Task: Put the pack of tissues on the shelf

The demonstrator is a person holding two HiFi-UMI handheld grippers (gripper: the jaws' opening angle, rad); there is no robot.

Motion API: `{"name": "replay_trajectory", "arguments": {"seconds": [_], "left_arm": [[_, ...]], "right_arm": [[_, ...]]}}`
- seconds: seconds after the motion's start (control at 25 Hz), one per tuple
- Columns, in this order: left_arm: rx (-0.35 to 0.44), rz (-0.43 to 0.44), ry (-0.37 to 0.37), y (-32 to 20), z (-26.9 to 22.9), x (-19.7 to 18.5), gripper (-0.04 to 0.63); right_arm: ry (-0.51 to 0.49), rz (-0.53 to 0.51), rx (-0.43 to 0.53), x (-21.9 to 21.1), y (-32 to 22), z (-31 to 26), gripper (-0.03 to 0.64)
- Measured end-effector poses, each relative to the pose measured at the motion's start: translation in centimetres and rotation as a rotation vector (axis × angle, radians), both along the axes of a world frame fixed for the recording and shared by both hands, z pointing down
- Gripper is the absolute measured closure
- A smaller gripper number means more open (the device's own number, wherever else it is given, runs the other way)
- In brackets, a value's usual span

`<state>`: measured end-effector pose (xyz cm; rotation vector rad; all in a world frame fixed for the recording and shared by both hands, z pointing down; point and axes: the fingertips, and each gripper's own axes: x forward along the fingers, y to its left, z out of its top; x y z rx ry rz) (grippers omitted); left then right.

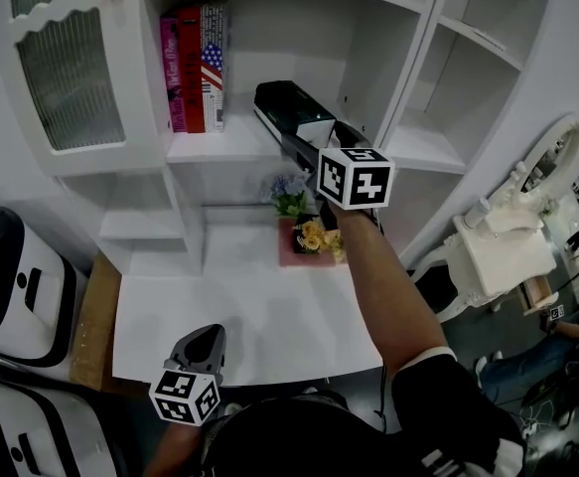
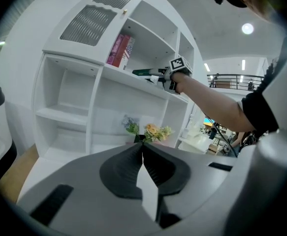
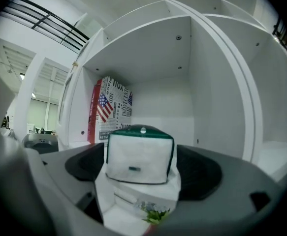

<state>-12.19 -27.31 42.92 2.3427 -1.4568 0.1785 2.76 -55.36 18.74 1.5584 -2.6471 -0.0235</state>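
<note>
The pack of tissues (image 1: 287, 107), dark green on top with a white end, lies on the middle shelf (image 1: 224, 147) to the right of the books, its near end at the shelf's front edge. My right gripper (image 1: 307, 139) is shut on that near end, arm stretched up to the shelf. In the right gripper view the pack's white end (image 3: 140, 157) sits between the two pads, with the shelf bay behind. My left gripper (image 1: 208, 334) hangs low by the desk's front edge, shut and holding nothing (image 2: 143, 145). From there the pack (image 2: 145, 73) shows far off.
Upright books (image 1: 195, 68) fill the shelf's left end. A small flower arrangement (image 1: 309, 229) stands on the white desk (image 1: 239, 316) below. A ribbed-glass cabinet door (image 1: 66, 68) is at left, a black-and-white appliance (image 1: 6, 286) lower left, a white chair (image 1: 498, 251) at right.
</note>
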Motion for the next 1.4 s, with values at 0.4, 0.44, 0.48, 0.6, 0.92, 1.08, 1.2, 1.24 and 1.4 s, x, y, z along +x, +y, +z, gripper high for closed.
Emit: {"name": "replay_trajectory", "arguments": {"seconds": [0.4, 0.44, 0.48, 0.6, 0.92, 1.08, 1.2, 1.24, 1.4], "left_arm": [[-0.006, 0.078, -0.003, -0.5, 0.2, 2.5, 0.578], [-0.008, 0.086, 0.001, -0.6, 0.2, 2.8, 0.578], [-0.01, 0.095, 0.005, -0.7, 0.3, 3.1, 0.578], [-0.017, 0.118, 0.009, -0.8, 0.5, 3.8, 0.578], [-0.015, 0.132, 0.003, -1.0, 0.4, 4.2, 0.579], [-0.016, 0.132, 0.003, -1.1, 0.3, 4.2, 0.578], [-0.016, 0.132, 0.004, -1.0, 0.4, 4.3, 0.58], [-0.016, 0.132, 0.004, -1.0, 0.4, 4.3, 0.578], [-0.016, 0.133, 0.005, -1.1, 0.5, 4.4, 0.578]], "right_arm": [[0.001, -0.092, 0.062, -0.5, 4.6, -0.5, 0.176], [-0.005, -0.106, 0.075, -0.5, 5.3, -0.7, 0.176], [-0.012, -0.121, 0.088, -0.5, 5.9, -0.8, 0.178], [-0.055, -0.148, 0.102, 0.1, 7.5, -0.6, 0.288], [-0.157, -0.167, 0.092, 1.7, 10.4, 1.4, 0.606], [-0.182, -0.216, 0.084, 1.5, 11.6, 2.3, 0.607], [-0.179, -0.261, 0.108, 1.0, 13.4, 2.5, 0.607], [-0.177, -0.269, 0.109, 0.9, 13.9, 2.8, 0.607], [-0.216, -0.285, 0.061, 0.9, 15.3, 4.7, 0.609]]}}
